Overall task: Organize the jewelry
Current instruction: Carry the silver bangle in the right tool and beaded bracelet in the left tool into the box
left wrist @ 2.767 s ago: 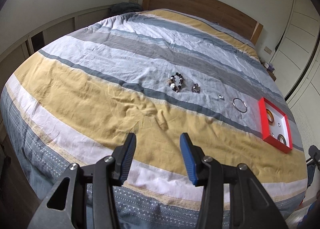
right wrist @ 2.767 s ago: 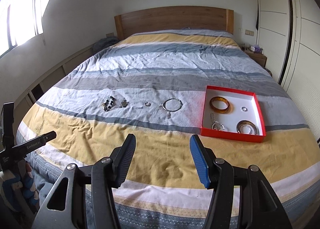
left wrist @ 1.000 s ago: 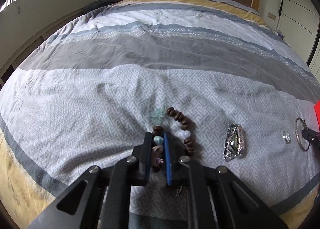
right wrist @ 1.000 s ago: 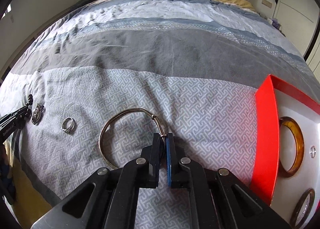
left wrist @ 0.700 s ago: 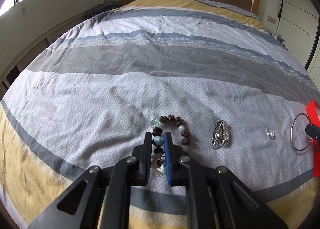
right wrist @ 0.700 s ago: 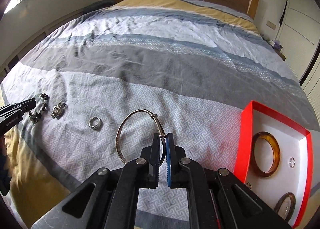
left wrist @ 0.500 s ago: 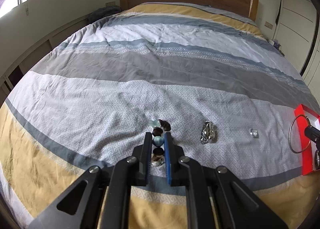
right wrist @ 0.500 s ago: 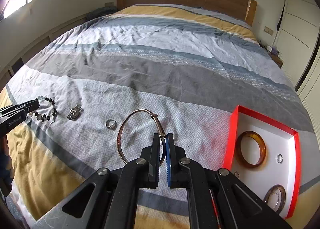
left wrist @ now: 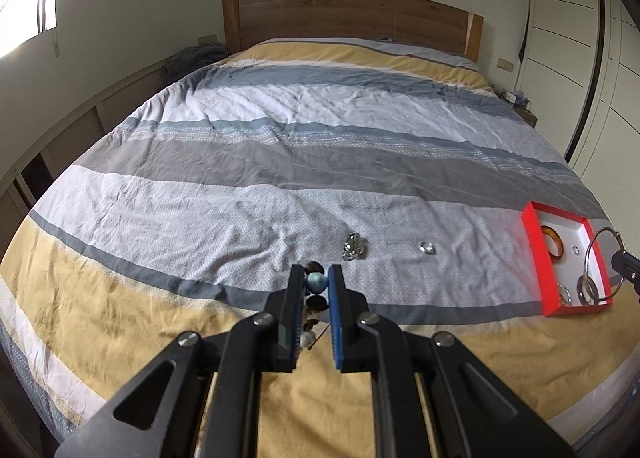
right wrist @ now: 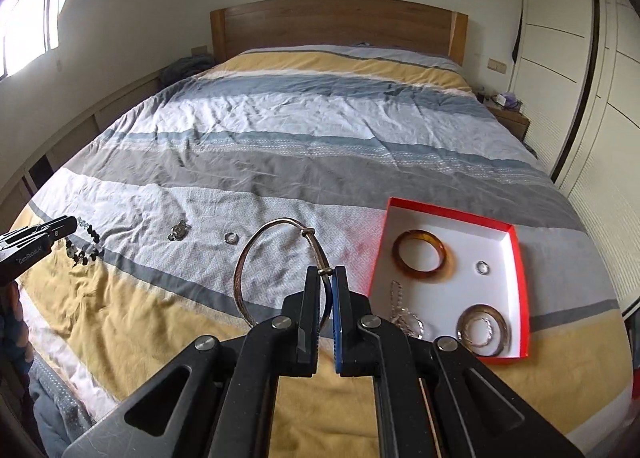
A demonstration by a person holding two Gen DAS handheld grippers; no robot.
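My left gripper (left wrist: 316, 282) is shut on a beaded bracelet (left wrist: 315, 282) of brown and pale blue beads and holds it above the bed; it also shows hanging at the left of the right wrist view (right wrist: 82, 246). My right gripper (right wrist: 327, 278) is shut on a thin metal bangle (right wrist: 256, 250), lifted off the bed just left of the red box (right wrist: 516, 258). The bangle also shows in the left wrist view (left wrist: 600, 262) over the box (left wrist: 534, 254). A silver clump of jewelry (left wrist: 354, 246) and a small ring (left wrist: 427, 246) lie on the bedspread.
The red box holds an amber bangle (right wrist: 422, 254), a small ring (right wrist: 482, 267), a chain (right wrist: 404, 318) and metal bangles (right wrist: 484, 328). The striped bedspread (right wrist: 280, 145) runs to a wooden headboard (right wrist: 336, 25). White wardrobes (right wrist: 580, 57) stand at the right.
Both grippers have risen and pulled back from the bed, each carrying its piece. The bangle has moved right toward the red box. The beaded bracelet now hangs clear of the bedspread.
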